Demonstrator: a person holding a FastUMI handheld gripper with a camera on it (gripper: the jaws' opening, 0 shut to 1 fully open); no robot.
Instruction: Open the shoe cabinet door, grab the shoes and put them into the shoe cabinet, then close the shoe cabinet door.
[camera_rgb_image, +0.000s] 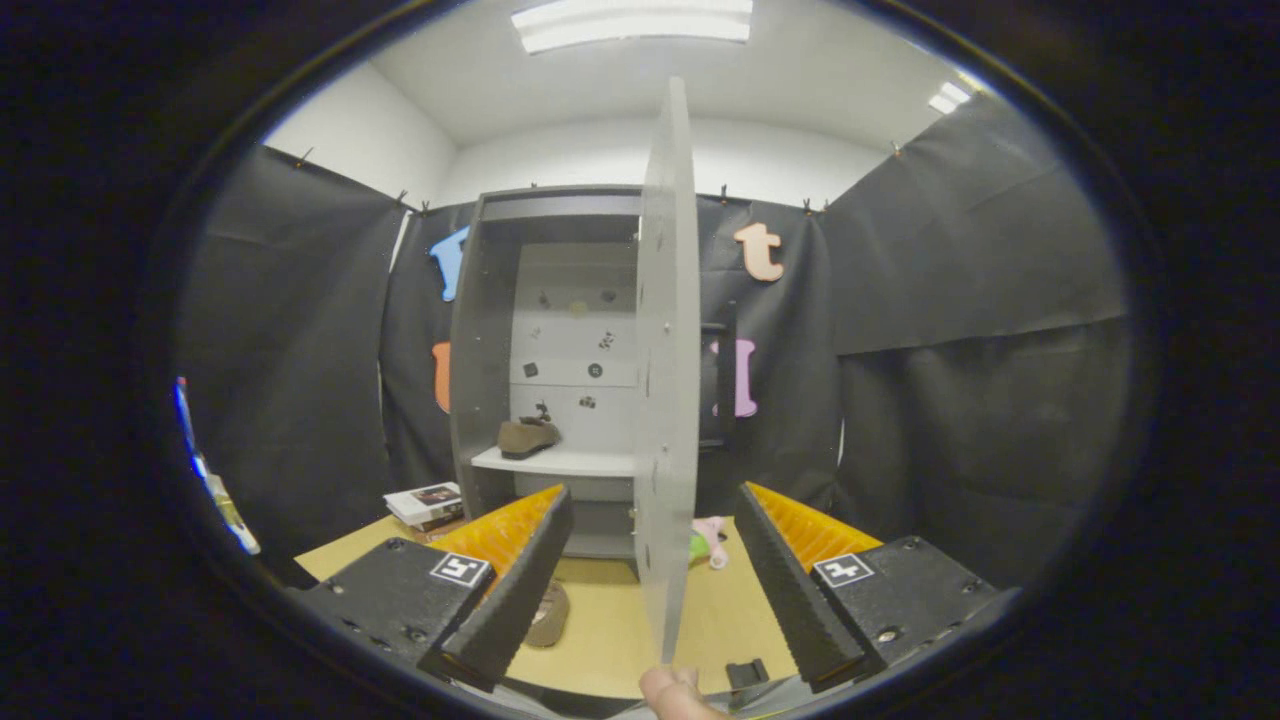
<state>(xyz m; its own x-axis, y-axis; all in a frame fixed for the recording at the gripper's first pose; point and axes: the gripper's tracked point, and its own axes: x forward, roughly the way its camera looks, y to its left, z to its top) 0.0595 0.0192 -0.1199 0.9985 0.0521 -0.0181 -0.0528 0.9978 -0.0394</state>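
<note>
Between the spread gripper (650, 540) fingers stands the edge-on door (668, 380), apparently untouched.

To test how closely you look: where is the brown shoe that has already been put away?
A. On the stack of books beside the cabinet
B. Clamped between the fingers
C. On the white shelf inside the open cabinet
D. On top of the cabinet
C: the brown shoe sits on the white shelf inside the cabinet, whose door stands open; the gripper has its fingers spread apart, holding nothing.

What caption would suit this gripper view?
Open gripper faces the cabinet, door edge-on between its fingers, one shoe shelved, another on the table.
</note>
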